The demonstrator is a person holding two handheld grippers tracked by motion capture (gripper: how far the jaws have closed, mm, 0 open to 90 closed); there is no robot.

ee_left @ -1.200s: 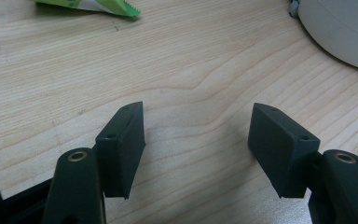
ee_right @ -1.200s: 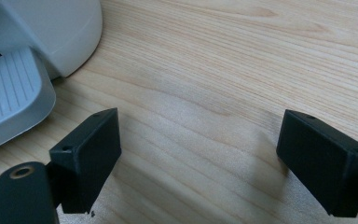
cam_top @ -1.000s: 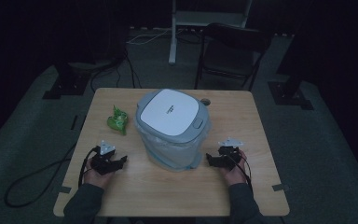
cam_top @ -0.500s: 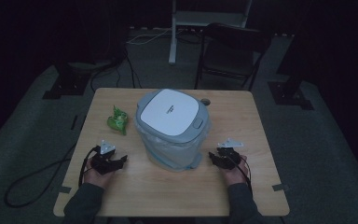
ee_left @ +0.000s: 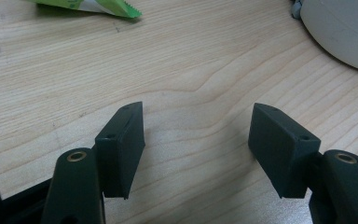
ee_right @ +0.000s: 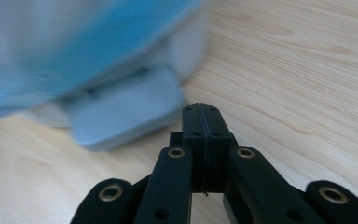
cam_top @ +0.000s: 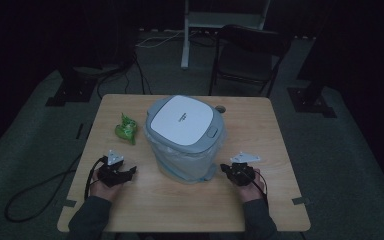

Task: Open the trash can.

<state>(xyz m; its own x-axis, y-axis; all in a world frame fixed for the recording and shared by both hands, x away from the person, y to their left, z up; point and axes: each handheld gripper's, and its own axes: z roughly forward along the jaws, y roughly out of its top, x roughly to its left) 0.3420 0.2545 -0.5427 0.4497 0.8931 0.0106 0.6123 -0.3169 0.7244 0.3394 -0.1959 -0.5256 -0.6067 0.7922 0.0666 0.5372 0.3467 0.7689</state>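
Now the right gripper [ee_right: 200, 109] has just closed empty beside the bin's pedal [ee_right: 121, 114]; left gripper [ee_left: 198, 135] gapes.

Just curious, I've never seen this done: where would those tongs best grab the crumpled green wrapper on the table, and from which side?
Probably the green wrapper is best taken at its pointed, flattened end, which faces the open left tongs. They could come level along the bare wooden table from the person's side. The bin stands to its right, so that side looks tighter.

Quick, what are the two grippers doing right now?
Left gripper: open, nothing between its fingers.
Right gripper: just closed, shut on nothing, near the bin's pedal.
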